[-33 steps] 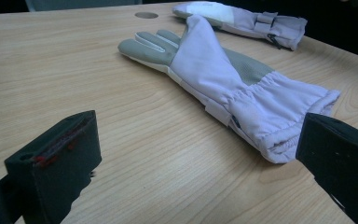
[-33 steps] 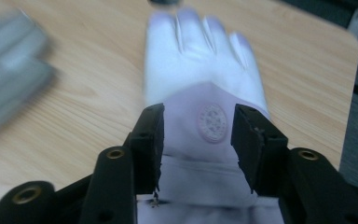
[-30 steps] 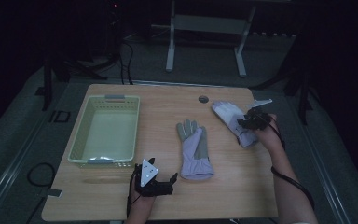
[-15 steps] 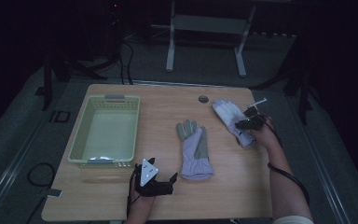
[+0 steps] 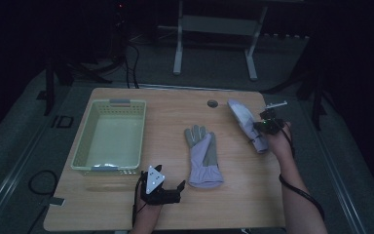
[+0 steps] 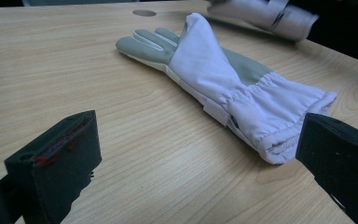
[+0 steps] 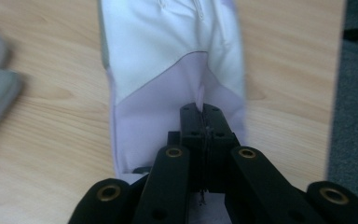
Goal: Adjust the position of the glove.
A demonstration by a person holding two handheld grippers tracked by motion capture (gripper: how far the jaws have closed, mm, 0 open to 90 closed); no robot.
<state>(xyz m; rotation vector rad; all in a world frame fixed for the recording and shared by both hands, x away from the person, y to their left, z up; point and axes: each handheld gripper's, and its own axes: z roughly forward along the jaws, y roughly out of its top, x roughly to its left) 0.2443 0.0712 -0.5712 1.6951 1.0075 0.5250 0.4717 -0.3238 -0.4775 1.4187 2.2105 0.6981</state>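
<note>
From the high view, a basket (image 5: 109,134) sits at centre left on the table (image 5: 175,105), one glove (image 5: 203,156) lies in the middle, and the right gripper (image 5: 268,123) rests on a second glove (image 5: 246,122) at upper right. In the left gripper view, the jaws stand wide apart before the middle glove (image 6: 223,84). In the right gripper view, the jaws are pressed together, pinching a fold of the second glove (image 7: 168,70).

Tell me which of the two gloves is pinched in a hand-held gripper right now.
The glove near the table's right edge: the right hand-held gripper is shut on it. The middle glove lies flat, untouched.
</note>
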